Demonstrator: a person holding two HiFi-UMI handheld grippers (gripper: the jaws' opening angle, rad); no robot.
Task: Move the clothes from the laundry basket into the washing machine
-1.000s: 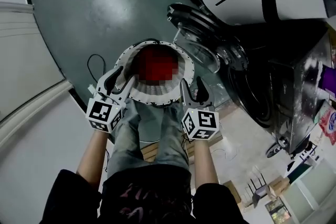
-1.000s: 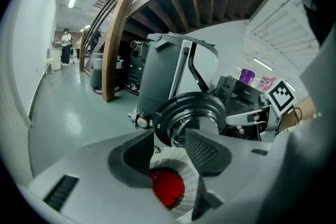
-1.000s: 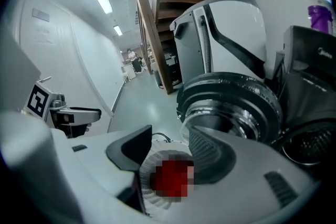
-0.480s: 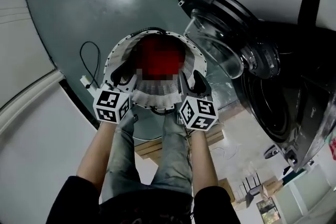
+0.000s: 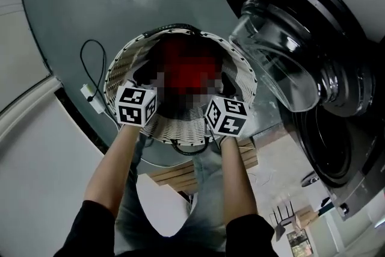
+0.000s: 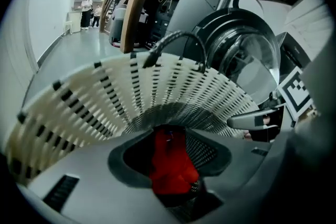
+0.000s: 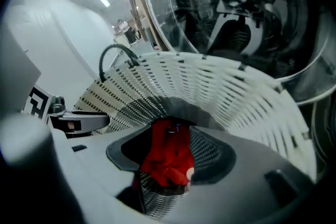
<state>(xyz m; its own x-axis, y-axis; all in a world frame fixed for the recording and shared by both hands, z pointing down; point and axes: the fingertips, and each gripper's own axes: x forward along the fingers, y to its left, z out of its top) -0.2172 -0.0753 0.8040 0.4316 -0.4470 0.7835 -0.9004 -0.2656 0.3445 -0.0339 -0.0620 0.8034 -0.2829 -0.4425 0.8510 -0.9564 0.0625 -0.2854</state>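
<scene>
A white woven laundry basket (image 5: 120, 63) stands on the floor and holds a red garment (image 5: 180, 57) at its bottom. Both grippers reach down inside it, side by side. My left gripper (image 5: 144, 78) is over the garment's left part, my right gripper (image 5: 227, 82) over its right part. Each one's jaws stand apart with nothing between the pads. In the left gripper view the red garment (image 6: 170, 162) lies beyond the jaw gap; likewise in the right gripper view the garment (image 7: 168, 157) lies beyond it. Whether a fingertip touches the cloth is hidden. The washing machine's drum opening (image 5: 331, 141) gapes at right.
The washer's round glass door (image 5: 277, 63) hangs open right beside the basket's right rim. A black cable with a white plug (image 5: 90, 90) lies on the floor at the basket's left. Two people (image 6: 86, 8) stand far down the corridor. A wooden pallet (image 5: 174, 177) lies near my legs.
Both grippers have sunk from above the near rim down into the basket, jaws unchanged. The basket and washer door now loom larger in the head view.
</scene>
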